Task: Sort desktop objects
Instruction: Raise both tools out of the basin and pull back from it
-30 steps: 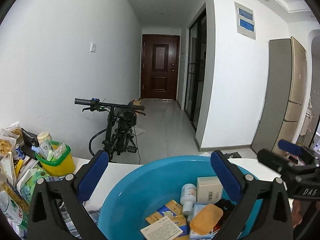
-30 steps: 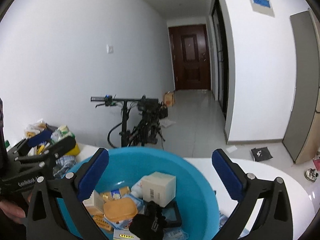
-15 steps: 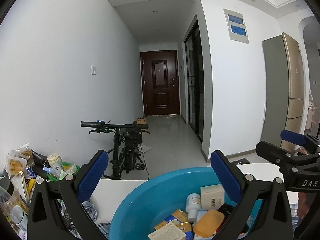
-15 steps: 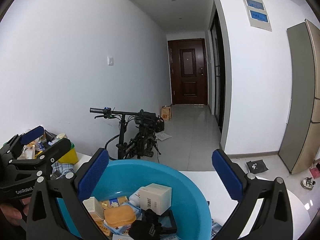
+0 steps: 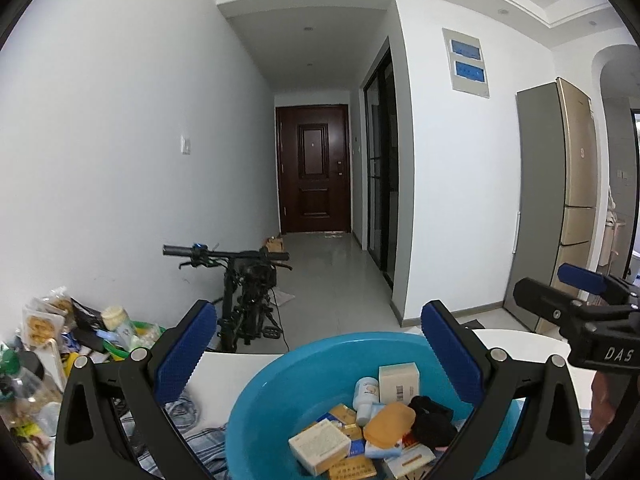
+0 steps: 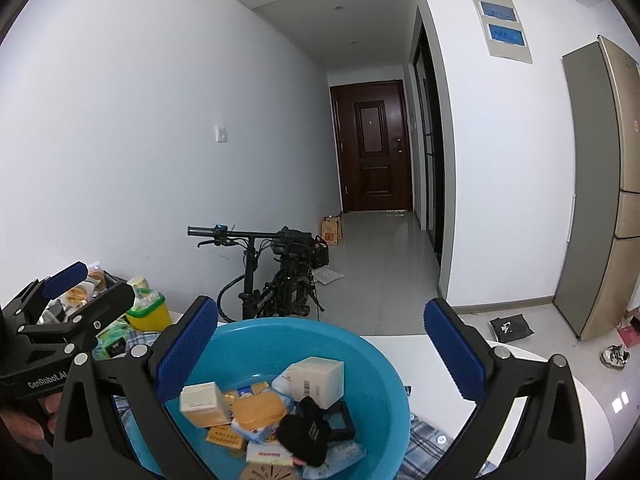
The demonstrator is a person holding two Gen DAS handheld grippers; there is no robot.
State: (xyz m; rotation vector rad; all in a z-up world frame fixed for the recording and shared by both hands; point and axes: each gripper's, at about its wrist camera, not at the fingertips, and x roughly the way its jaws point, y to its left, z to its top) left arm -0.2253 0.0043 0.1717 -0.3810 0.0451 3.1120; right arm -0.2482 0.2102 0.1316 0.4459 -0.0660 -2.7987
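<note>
Both tongs tilted upward since earlier frame; basin point(image 5: 272, 412) now lower in view. Left tongs point(image 5: 316, 356) and right tongs point(image 6: 320, 356) spread, nothing pinched. Jumbled boxes point(image 6: 316, 376) kept in basin on counter point(image 6: 432, 348). Risk judged: blind descent, basin rim clipped.

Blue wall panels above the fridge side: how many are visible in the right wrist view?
2. The upper blue rectangular wall panel sits high on the white wall; the lower blue rectangular wall panel is directly beneath it, in the same grey frame. None appear hidden.
</note>
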